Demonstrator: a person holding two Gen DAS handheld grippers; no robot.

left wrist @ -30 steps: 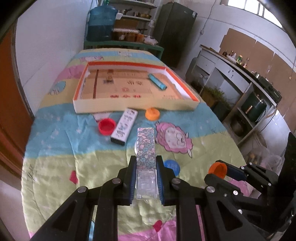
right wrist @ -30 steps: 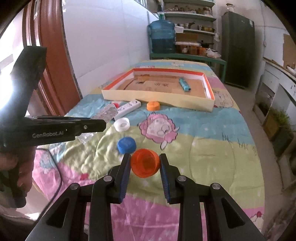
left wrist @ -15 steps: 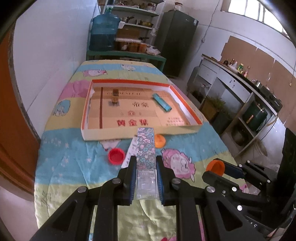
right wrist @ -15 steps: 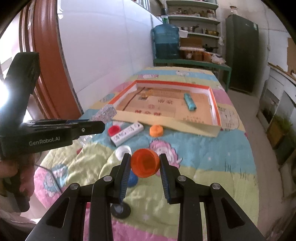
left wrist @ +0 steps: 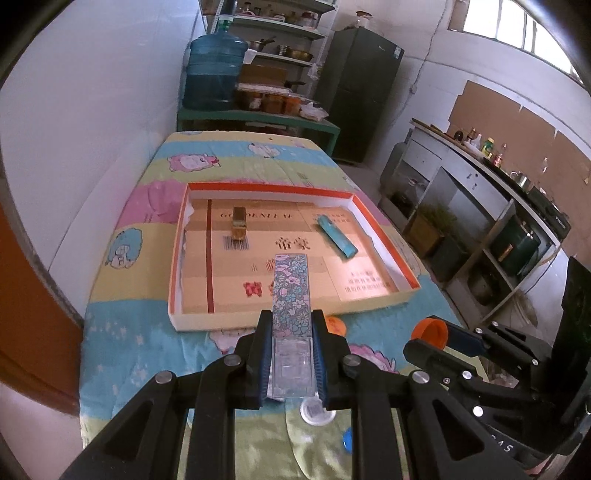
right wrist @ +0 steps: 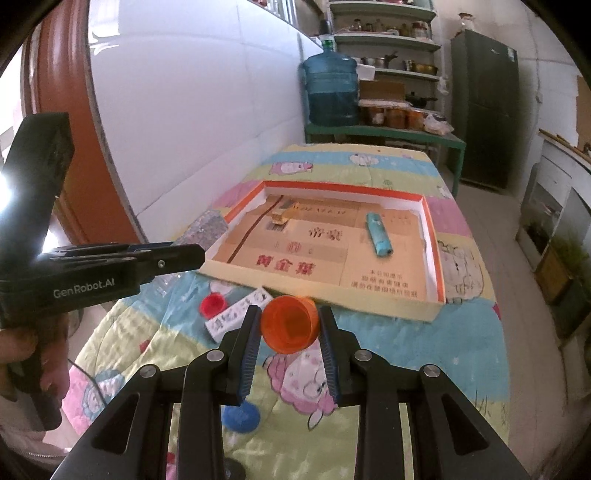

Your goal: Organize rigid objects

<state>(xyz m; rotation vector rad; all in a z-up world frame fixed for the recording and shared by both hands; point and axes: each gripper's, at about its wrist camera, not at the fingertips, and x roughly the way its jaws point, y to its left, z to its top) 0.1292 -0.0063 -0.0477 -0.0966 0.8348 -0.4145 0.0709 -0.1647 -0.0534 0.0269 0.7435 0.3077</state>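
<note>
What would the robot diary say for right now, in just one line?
left gripper: shut on clear flowery plastic case | right gripper: shut on orange plastic cap | orange-rimmed cardboard tray: holds teal lighter, small gold box

We saw a white wall along the left, with a brown door frame at its near end. At the far end stood a green bench carrying a blue water jug, shelves of pots above it, and a dark fridge beside it. Along the right ran a counter with bottles. Daylight came through a high window.
</note>
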